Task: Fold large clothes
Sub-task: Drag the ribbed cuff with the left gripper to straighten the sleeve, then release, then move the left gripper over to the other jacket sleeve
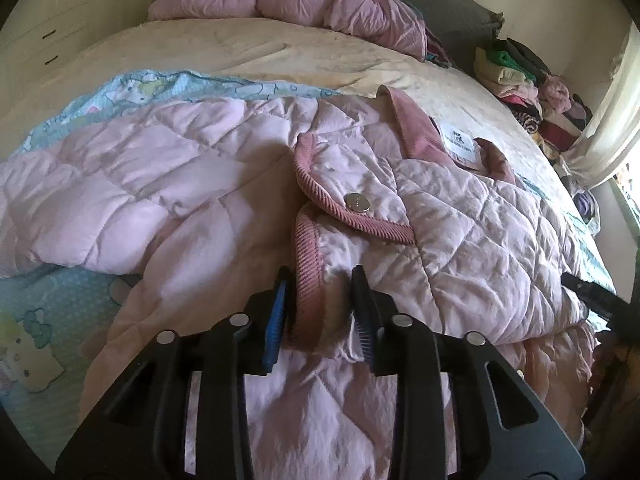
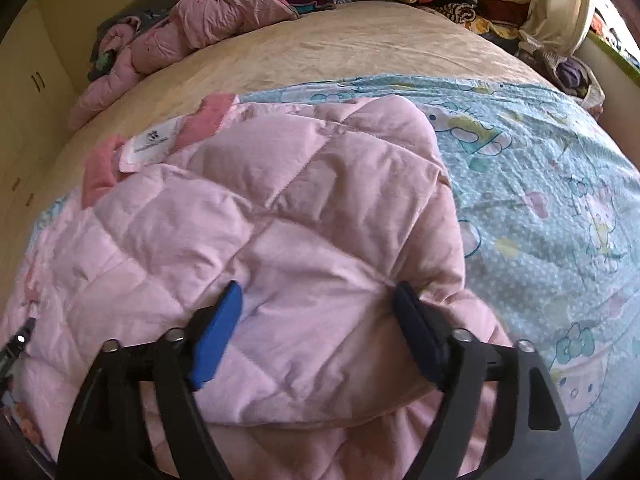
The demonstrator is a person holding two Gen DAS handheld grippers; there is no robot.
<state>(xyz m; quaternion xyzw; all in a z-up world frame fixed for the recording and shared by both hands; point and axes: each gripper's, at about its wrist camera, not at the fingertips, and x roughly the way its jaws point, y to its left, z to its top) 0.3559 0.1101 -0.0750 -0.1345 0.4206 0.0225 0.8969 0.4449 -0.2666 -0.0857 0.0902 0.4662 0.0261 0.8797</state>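
A pale pink quilted jacket (image 1: 460,232) lies spread on the bed, with its collar and white label (image 1: 460,144) toward the far side. One sleeve is folded across the front, and its ribbed darker pink cuff (image 1: 308,280) lies between the fingers of my left gripper (image 1: 320,304). The pads stand slightly apart from the cuff. A metal snap (image 1: 357,202) shows on a flap just beyond. In the right wrist view, my right gripper (image 2: 320,320) stands wide open over a puffy folded part of the jacket (image 2: 280,200), with fabric bulging between the fingers.
The jacket rests on a light blue cartoon-print cover (image 2: 540,200) over a beige sheet (image 2: 320,48). Another crumpled pink jacket (image 1: 320,4) lies at the far end. A heap of mixed clothes (image 1: 528,84) sits at the far right by a curtain (image 1: 612,120). Cupboards (image 1: 48,20) stand at the left.
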